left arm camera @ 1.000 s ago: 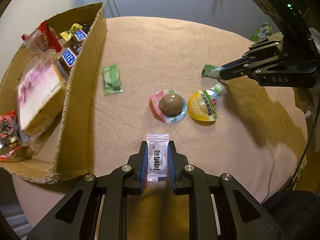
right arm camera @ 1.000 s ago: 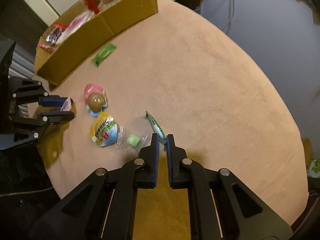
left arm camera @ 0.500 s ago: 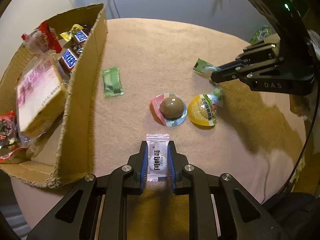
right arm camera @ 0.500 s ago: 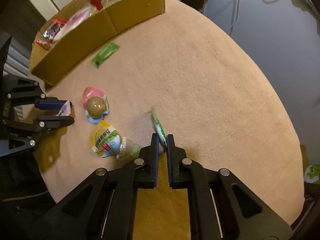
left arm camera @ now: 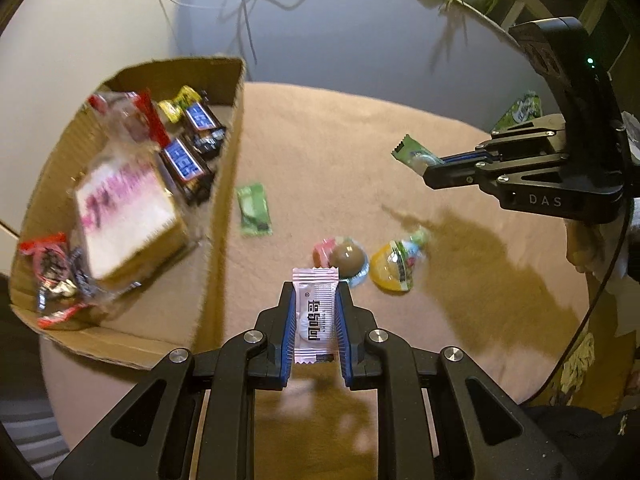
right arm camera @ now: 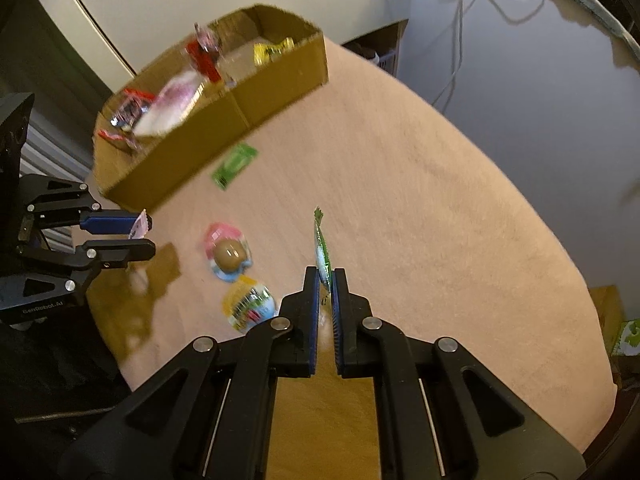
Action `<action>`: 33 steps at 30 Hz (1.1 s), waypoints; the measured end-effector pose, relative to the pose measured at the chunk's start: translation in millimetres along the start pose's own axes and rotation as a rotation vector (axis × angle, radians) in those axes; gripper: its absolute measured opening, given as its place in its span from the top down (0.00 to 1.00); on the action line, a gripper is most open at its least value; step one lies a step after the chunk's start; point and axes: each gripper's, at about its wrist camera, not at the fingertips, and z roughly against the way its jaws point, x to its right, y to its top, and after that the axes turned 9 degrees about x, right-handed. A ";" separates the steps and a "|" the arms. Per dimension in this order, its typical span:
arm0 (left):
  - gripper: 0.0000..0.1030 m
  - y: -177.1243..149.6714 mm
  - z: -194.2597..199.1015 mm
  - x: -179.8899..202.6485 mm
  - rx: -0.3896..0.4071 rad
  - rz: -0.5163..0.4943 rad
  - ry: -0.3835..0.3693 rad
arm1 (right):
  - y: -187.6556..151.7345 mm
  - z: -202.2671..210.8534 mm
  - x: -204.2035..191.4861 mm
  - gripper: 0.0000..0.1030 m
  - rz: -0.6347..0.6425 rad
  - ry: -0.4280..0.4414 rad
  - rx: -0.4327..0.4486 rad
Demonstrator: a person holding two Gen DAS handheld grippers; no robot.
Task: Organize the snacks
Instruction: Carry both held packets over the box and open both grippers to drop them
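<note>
- Step in hand: both tools were loaded and clear of the round, tan-covered counter (left arm camera: pixel 360 152). The left tool (left arm camera: pixel 316 316) was clamped on a white, pink-edged sachet with dark lettering (left arm camera: pixel 315 316), gripped by its long sides; the right tool (right arm camera: pixel 325 292) was closed tight on a thin green foil wrapper (right arm camera: pixel 322 248), held edge-on.
- Judged stage: carrying to the open brown cardboard box (left arm camera: pixel 224 184), which already held chocolate bars, a pink-and-white packet and red-wrapped sweets.
- Next move, as a judgement: each tool must pass over the box wall before releasing; the two should go in turn so they do not meet above the box.
- Not yet collected on the counter: a flat green sachet (left arm camera: pixel 253 210) just beside the box wall, a brown ball sweet in a pink-and-blue wrapper (left arm camera: pixel 344 260), and a yellow jelly cup with a printed lid (left arm camera: pixel 394 266), the last two side by side.
- Left wrist view alone showed the green wrapper's flat face and the box contents plainly.
- Right wrist view alone showed the box's whole outer wall and the left tool from the side, sachet tip protruding.
</note>
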 end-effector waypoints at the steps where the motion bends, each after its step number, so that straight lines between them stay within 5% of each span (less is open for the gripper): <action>1: 0.84 2.6 4.1 -1.8 0.006 0.005 0.003 | 4.9 2.9 -0.9 0.94 0.002 0.003 0.010; 16: 0.84 23.2 44.1 -61.1 0.097 0.095 0.115 | 74.6 7.2 -61.3 0.94 0.076 0.092 0.100; 33: 0.84 23.3 45.4 -91.6 0.114 0.137 0.162 | 111.0 -28.5 -110.5 0.94 0.137 0.150 0.064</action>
